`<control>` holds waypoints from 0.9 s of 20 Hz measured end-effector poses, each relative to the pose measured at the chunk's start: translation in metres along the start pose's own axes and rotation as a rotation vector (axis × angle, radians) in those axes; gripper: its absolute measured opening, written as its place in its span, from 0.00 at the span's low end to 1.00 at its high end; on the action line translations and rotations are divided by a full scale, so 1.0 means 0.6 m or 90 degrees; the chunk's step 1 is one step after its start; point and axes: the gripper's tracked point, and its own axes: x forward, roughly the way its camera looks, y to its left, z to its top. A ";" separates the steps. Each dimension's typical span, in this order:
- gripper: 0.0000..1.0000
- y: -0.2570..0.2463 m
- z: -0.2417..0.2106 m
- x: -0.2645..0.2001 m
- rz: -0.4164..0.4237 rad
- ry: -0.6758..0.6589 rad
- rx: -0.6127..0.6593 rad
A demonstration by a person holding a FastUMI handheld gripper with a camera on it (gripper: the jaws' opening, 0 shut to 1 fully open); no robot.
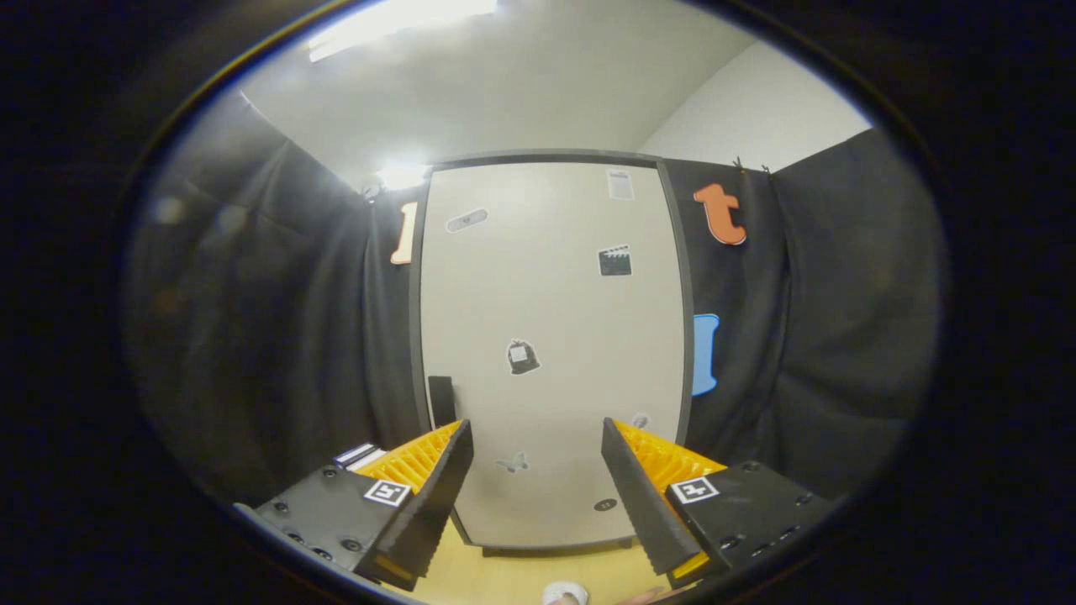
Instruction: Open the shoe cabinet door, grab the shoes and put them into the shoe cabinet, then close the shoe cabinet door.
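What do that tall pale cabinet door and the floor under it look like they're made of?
The cabinet door looks like matte, off-white painted or laminated board, flat and even, in a dark frame with stickers on it. The floor seems light wood or wood-look laminate. The tool is open, holding nothing.

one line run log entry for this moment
phase: approach | shoe cabinet door: closed | handle: ahead of one finger, untouched | gripper: open, holding nothing

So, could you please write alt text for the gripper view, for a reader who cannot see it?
A tall pale shoe cabinet door stands closed beyond the open gripper, whose fingers hold nothing. A dark handle sits near the door's lower left edge, small stickers dot its face, and wooden floor lies below.
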 end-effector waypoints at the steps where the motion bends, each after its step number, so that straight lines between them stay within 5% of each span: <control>1: 0.96 0.000 -0.001 -0.001 0.001 0.001 0.002; 14: 0.96 0.038 -0.042 0.044 0.120 0.041 -0.029; 18: 0.96 0.073 -0.046 0.075 0.120 0.032 -0.023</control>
